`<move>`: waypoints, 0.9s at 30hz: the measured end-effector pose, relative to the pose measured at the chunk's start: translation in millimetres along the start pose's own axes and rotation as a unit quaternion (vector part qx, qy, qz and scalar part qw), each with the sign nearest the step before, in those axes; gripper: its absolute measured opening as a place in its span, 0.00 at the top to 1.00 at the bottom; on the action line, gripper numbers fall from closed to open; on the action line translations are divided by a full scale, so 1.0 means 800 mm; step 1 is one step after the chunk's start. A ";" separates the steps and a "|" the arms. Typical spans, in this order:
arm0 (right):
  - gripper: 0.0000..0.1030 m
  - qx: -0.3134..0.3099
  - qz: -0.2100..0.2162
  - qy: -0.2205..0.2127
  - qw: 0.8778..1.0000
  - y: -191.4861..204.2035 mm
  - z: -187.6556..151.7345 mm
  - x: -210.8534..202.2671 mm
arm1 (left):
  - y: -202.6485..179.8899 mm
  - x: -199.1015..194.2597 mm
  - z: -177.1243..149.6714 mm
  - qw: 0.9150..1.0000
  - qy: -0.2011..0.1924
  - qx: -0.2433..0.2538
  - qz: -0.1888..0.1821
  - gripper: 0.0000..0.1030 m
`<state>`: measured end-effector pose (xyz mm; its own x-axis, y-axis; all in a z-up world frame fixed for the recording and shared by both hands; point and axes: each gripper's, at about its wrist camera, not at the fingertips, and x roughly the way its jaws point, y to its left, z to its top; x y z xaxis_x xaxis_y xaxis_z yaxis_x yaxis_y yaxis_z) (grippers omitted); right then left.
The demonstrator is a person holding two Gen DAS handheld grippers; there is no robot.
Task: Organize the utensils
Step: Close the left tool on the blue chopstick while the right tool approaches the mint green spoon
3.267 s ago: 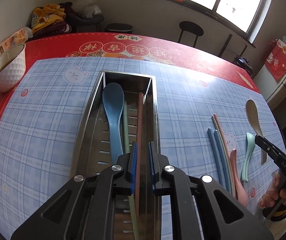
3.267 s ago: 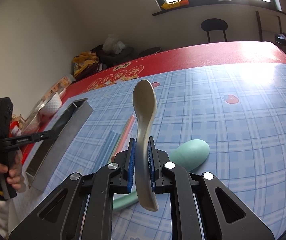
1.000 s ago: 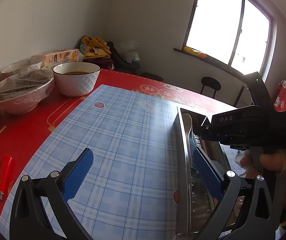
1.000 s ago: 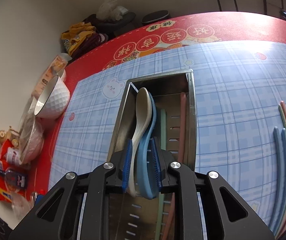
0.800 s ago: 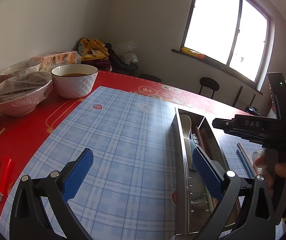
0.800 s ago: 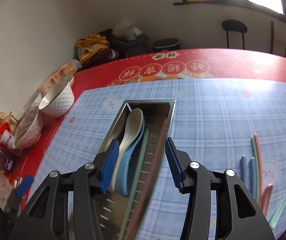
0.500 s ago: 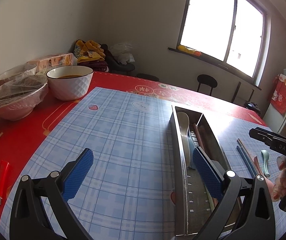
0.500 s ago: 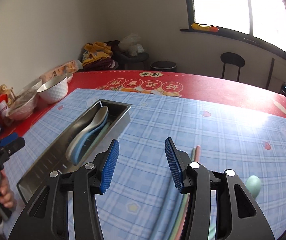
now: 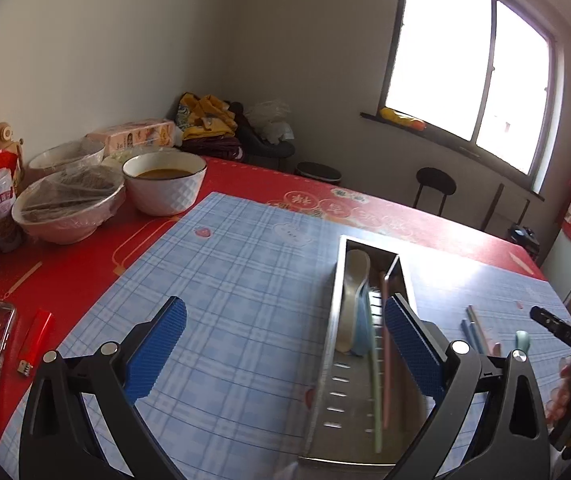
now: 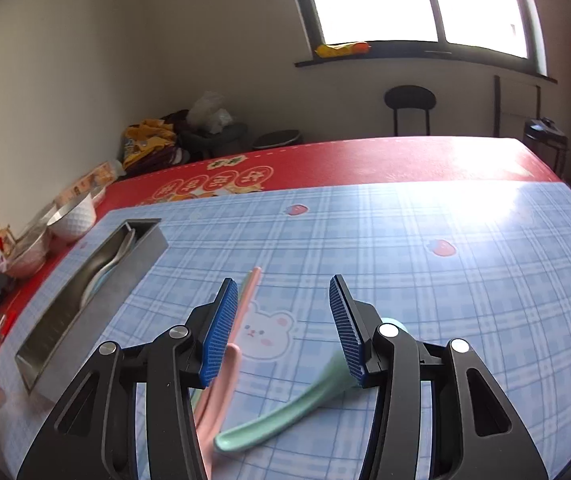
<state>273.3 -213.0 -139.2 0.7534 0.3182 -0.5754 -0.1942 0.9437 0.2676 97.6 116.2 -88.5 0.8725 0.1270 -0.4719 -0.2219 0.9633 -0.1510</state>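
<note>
**Both tongs spread over loose utensils and tray**

A long steel tray (image 9: 327, 364) holds a cream spoon (image 9: 352, 296), a blue spoon (image 9: 362, 330) and pink and green chopsticks, ahead of the left tongs (image 9: 281, 346), whose jaws stand wide apart, empty, tilted downward. On the checked surface (image 10: 425, 248), a mint spoon (image 10: 285, 412) and pink spoon (image 10: 221, 396) lie just below the right tongs (image 10: 281, 330), half spread, gripping nothing, angled down. Loose chopsticks (image 10: 249, 284) lie beside its left pad.

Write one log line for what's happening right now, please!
right tool: open, empty, above green spoon | left tool: open, empty | tray: holds spoons
</note>
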 end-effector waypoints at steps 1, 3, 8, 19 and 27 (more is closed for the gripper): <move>0.54 0.015 -0.003 0.003 1.000 -0.005 0.000 -0.001 | -0.026 -0.010 0.003 1.000 -0.015 0.024 -0.013 0.07; 0.54 0.043 0.000 -0.003 0.999 -0.015 -0.001 -0.008 | -0.084 -0.018 0.001 0.996 -0.025 0.077 -0.040 0.07; 0.54 0.060 -0.016 -0.021 0.998 -0.027 -0.001 -0.021 | -0.199 0.016 -0.033 0.980 0.046 0.151 -0.121 0.26; 0.54 0.109 0.008 -0.009 0.994 -0.048 -0.002 -0.020 | -0.259 0.128 -0.091 0.955 0.201 0.158 -0.149 0.81; 0.54 0.116 0.014 -0.010 0.993 -0.054 -0.002 -0.024 | -0.260 0.157 -0.102 0.951 0.224 0.170 -0.131 0.84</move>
<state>266.2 -259.6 -141.2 0.7622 0.3407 -0.5505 -0.0673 0.8874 0.4560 217.6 -87.2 -187.6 0.5886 -0.1687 -0.7906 0.1973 0.9784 -0.0618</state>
